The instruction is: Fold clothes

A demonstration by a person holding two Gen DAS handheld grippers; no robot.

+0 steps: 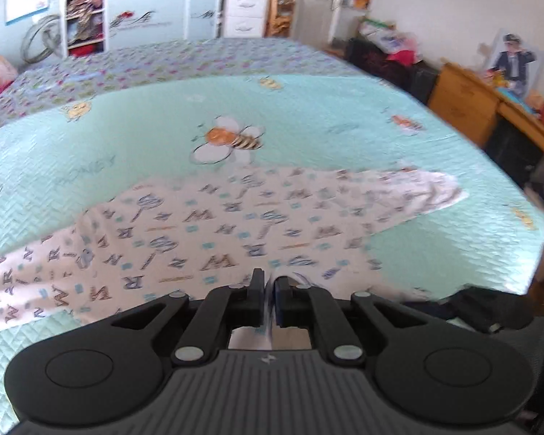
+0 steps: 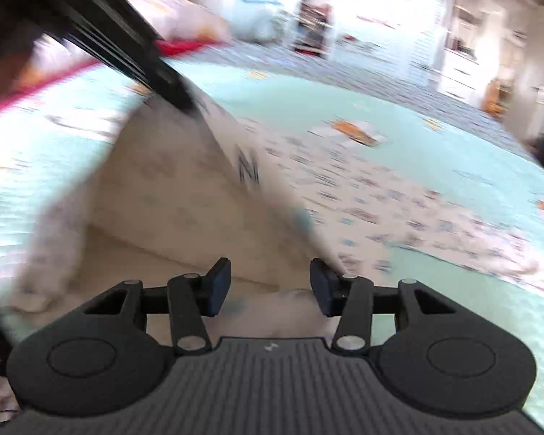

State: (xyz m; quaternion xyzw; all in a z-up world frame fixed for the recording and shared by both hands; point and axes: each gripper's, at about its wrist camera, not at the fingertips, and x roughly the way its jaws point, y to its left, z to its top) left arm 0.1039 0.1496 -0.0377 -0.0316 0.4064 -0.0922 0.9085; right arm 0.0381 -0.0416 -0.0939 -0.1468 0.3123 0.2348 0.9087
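Bed edge: the mint bee-print quilt (image 1: 308,119) drops off on the right in the left wrist view, with a wooden desk (image 1: 464,98) and dark clutter just beyond it. Far side: a strip of patterned purple-grey sheet (image 1: 163,61), then wardrobe shelves (image 1: 85,18) and a white drawer unit (image 1: 244,11) against the wall. Plenty of bare quilt ahead and to the left of the garment; the right side is the tight one.

Garment (image 1: 217,224): white fabric, scattered letter print with small blue squares, spread flat mid-bed, one narrow end tapering right toward the bed edge. Near edge is lifted.

Left gripper (image 1: 268,284): jaws clenched on the garment's near edge, a thin fold of cloth pinched between the pads.

Right wrist view, heavily blurred: that gripper comes in from upper left, pulling the cloth up into a tent, plain pale underside showing below the peak.

Right gripper (image 2: 270,290): jaws apart, pads not pressing anything; raised fabric lies just ahead of the gap. Pillows (image 2: 185,14) at the far left.
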